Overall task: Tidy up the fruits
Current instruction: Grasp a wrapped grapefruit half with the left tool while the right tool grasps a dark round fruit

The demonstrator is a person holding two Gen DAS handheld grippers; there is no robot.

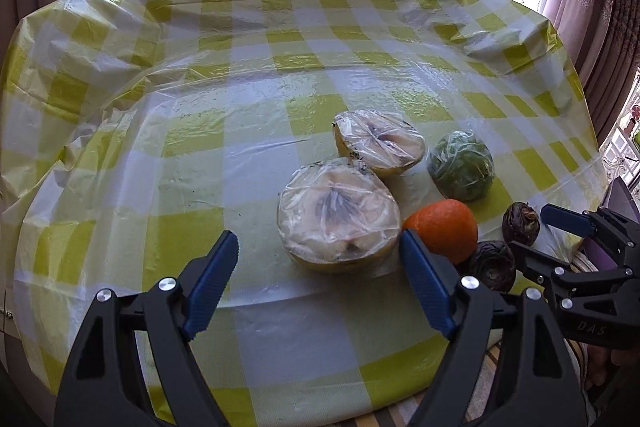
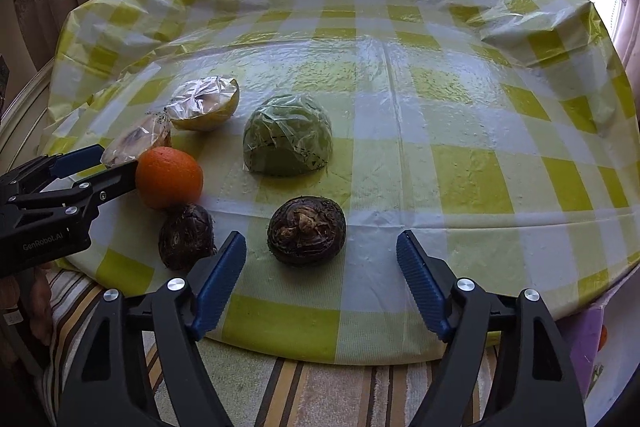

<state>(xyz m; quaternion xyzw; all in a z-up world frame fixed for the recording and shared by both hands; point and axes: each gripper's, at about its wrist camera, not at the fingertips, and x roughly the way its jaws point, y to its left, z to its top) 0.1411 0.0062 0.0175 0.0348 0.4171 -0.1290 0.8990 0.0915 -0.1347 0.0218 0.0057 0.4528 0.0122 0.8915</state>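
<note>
- The left gripper [image 1: 319, 259] hangs nearest in its own wrist view, jaws spread wide with nothing pressed between the blue pads; the near half pomelo [image 1: 339, 211] lies just beyond the tips, not gripped.
- The orange [image 1: 444, 230] sits at about 2 o'clock from that half, just beside the left gripper's right-hand finger.
- The right gripper [image 2: 321, 259] is likewise open with its pads bare; the dark round fruit [image 2: 306, 230] rests on the checked tablecloth [image 2: 440, 75] just past the tips, apart from both pads.
- A second dark fruit [image 2: 187, 235] lies at 9 o'clock from the first, close against the right gripper's left finger; whether they touch I cannot tell.
- In the right wrist view the orange is at 11 o'clock from that second fruit, with the left gripper's fingertip up against its left side.
- Farther on, the green wrapped fruit [image 2: 288, 141] sits at 12 o'clock from the first dark fruit.
- The far half pomelo [image 1: 380, 143], cut face wrapped in film, lies at 1 o'clock from the near half and touches it.
</note>
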